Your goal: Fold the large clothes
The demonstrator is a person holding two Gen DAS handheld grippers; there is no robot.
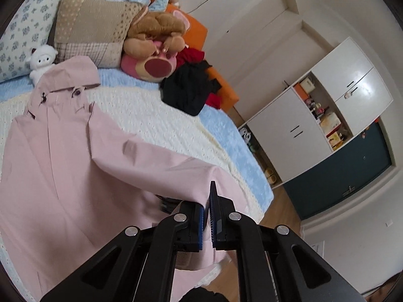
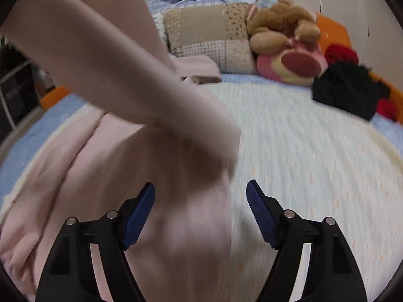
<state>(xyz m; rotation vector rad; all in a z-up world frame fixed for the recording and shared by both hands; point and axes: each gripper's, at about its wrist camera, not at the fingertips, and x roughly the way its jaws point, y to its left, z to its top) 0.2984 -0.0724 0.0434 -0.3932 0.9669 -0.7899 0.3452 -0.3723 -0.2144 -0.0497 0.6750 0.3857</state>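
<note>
Pink fabric of a hooded coat covers the near half of the bed, on a cream knitted blanket. In the left wrist view the left gripper reaches forward and a little downward over the bed edge, and its 2 blue-padded fingers are pressed together on the cuff end of 1 sleeve. This sleeve is lifted from the coat body and runs from the shoulder toward the gripper. The coat lies with its long axis along the bed, and its hood points to the pillows.

In the right wrist view the right gripper is low above the coat, pointing toward the pillows. Its 2 fingers are spread wide and pinch nothing; pink cloth lies between and below them. A raised pink sleeve crosses this view diagonally from upper left, blurred.

Near the pillows sit a brown plush toy, a pink plush bear, and a small white plush. Black clothes lie beside them.
</note>
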